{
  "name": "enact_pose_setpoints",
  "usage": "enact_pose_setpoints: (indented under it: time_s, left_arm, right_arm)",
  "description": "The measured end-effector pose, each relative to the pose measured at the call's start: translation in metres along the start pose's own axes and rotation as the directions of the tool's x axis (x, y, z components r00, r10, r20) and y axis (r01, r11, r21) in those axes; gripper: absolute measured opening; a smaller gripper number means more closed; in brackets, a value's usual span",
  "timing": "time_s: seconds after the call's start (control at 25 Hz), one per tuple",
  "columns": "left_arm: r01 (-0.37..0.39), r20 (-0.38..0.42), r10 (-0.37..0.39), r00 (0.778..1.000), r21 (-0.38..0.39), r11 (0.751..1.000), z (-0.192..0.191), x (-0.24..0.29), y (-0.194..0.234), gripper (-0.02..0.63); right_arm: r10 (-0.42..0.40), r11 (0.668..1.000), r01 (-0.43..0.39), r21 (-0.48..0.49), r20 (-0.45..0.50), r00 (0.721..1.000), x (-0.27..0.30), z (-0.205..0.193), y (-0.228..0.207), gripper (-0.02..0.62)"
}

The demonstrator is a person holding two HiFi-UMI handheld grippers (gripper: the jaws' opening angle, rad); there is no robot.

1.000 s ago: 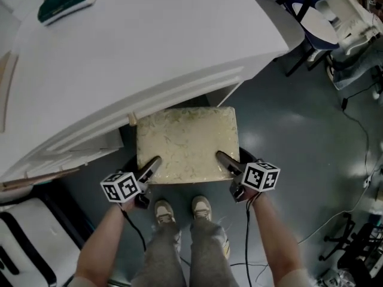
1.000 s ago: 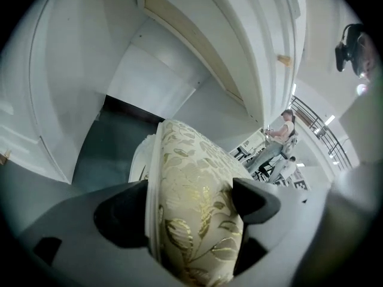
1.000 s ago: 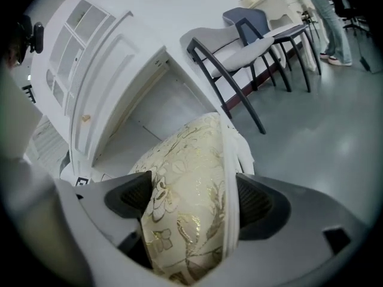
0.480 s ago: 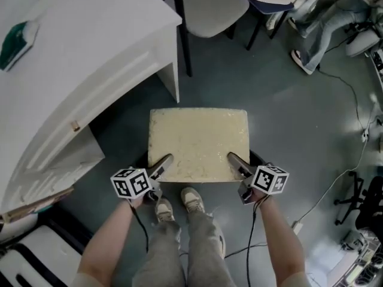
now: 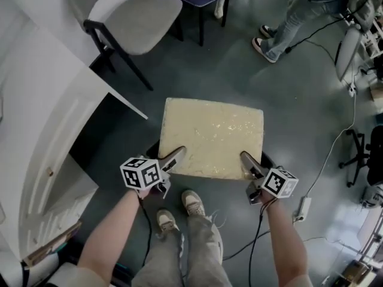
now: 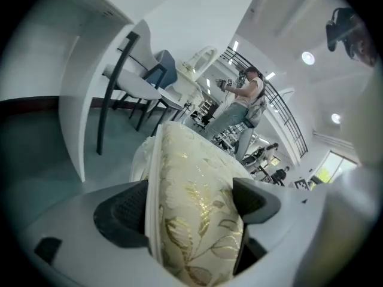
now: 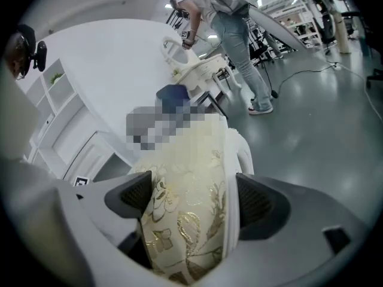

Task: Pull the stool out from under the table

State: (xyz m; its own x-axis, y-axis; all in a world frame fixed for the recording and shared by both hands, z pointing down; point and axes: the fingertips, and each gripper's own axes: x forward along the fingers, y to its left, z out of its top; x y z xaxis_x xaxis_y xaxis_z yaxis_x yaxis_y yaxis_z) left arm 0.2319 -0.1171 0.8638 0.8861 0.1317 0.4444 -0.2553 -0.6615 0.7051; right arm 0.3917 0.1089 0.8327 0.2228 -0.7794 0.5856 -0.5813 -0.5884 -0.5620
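- Left gripper (image 5: pixel 177 154): white shell, dark ribbed pads (image 6: pixel 122 211), black-and-white marker cube (image 5: pixel 142 173) behind jaws.
- Right gripper (image 5: pixel 246 159): same; black cable (image 5: pixel 258 217) trailing.
- Grey trousers (image 5: pixel 191 250), pale sneakers (image 5: pixel 192 202).

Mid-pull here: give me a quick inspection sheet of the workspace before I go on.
Surface: grey floor.
Job's things: stool with a cream floral cushion, standing on the floor beside the white table, not under it.
Clutter: nothing seen on the stool.
Grippers: left gripper and right gripper each shut on the stool's near edge, jaws clamping the cushion.
Cables: cable running across the floor to a power strip at right.
Surroundings: chair beyond the stool; another person's legs at far right.
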Motion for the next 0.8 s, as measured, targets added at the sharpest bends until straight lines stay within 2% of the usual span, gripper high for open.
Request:
enact_pose_setpoints:
  time_s: [0.28, 0.56, 0.8]
  left_arm:
    - [0.104, -0.122, -0.092, 0.988, 0.093, 0.99, -0.006, 0.078, -0.046, 0.448]
    - [0.19, -0.235, -0.151, 0.96, 0.153, 0.97, -0.04, 0.13, -0.072, 0.448]
    - [0.218, -0.288, -0.161, 0.944, 0.177, 0.96, -0.068, 0.145, -0.067, 0.449]
  right_arm:
    - [-0.108, 0.989, 0.095, 0.114, 0.112, 0.988, -0.043, 0.007, -0.065, 0.453]
    - [-0.198, 0.962, 0.156, 0.222, 0.18, 0.964, -0.077, -0.022, -0.119, 0.453]
    - [-0.235, 0.945, 0.175, 0.277, 0.199, 0.951, -0.082, -0.056, -0.14, 0.453]
